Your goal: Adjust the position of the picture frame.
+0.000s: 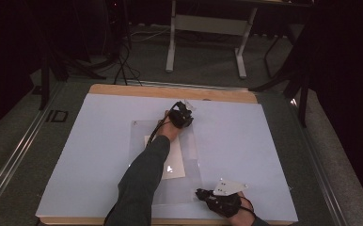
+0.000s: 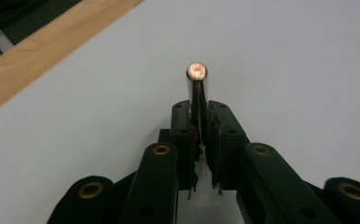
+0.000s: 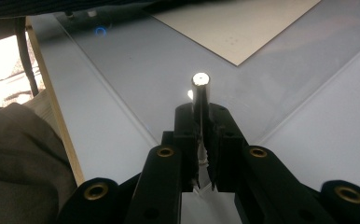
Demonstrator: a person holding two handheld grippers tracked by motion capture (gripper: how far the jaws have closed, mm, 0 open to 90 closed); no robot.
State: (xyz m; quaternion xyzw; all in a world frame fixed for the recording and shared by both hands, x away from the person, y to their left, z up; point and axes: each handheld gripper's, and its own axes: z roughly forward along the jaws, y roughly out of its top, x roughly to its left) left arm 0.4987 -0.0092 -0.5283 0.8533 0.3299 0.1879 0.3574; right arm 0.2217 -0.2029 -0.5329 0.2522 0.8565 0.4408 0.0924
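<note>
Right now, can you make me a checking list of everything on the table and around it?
Surface: white board on a wooden table, wood edge showing at the far side.
Job's things: a shiny metal rod in the left gripper; another metal rod in the right gripper; a clear sheet with white paper on it.
Clutter: nothing seen.
Grippers: both shut, each pinching its rod.
Cables: one along the left forearm; more on the floor.
Surroundings: dark room, grey floor, white table legs behind.
</note>
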